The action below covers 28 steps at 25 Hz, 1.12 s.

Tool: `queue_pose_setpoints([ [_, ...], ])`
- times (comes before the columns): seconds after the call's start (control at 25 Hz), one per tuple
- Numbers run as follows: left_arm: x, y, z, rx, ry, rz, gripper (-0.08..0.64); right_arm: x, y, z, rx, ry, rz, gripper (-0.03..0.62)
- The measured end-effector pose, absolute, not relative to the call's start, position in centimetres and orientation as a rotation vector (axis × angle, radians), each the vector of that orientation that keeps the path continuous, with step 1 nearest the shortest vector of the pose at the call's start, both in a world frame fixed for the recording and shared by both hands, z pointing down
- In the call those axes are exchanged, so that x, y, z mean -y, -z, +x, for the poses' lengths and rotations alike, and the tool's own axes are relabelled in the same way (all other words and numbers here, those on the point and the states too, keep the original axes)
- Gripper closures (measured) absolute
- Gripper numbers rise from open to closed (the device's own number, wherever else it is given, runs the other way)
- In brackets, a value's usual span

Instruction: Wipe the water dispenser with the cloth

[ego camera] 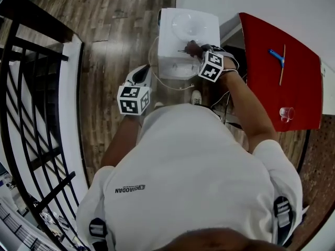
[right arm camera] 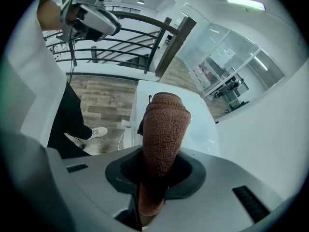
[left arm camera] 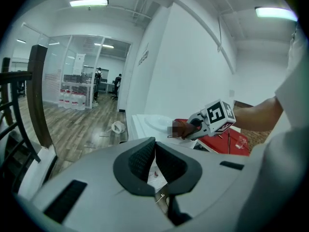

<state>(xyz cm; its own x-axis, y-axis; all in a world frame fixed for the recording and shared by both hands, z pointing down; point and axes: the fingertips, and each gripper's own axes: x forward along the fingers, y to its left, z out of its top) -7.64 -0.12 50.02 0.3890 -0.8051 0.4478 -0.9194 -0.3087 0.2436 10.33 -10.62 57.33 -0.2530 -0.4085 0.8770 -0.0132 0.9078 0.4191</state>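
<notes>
Right gripper view — right hand-held gripper (right arm camera: 155, 175) clamped on brown cloth (right arm camera: 164, 124).

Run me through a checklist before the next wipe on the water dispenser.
1. Cloth gripped: ok. The brown cloth is clamped by the right gripper.
2. Cloth over the water dispenser top: ok.
3. Cloth pressing on the top surface: cannot tell.
4. Left gripper out of the wiping path: ok. It is shut, holds nothing, and sits beside the dispenser.
</notes>
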Motion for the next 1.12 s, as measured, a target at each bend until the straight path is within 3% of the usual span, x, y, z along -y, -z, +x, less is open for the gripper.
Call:
queue_pose_setpoints([
  [0.64, 1.6, -50.7, -5.0, 1.393, -0.377, 2.235, 0.559, 10.9, -58.1, 21.8, 1.74, 0.17, 0.556, 0.518],
  [1.12, 2.2, -50.4, -5.2, 1.364, -0.379, 2.26, 0.559, 10.1, -58.4, 25.7, 1.893, -0.237, 1.026, 0.518],
])
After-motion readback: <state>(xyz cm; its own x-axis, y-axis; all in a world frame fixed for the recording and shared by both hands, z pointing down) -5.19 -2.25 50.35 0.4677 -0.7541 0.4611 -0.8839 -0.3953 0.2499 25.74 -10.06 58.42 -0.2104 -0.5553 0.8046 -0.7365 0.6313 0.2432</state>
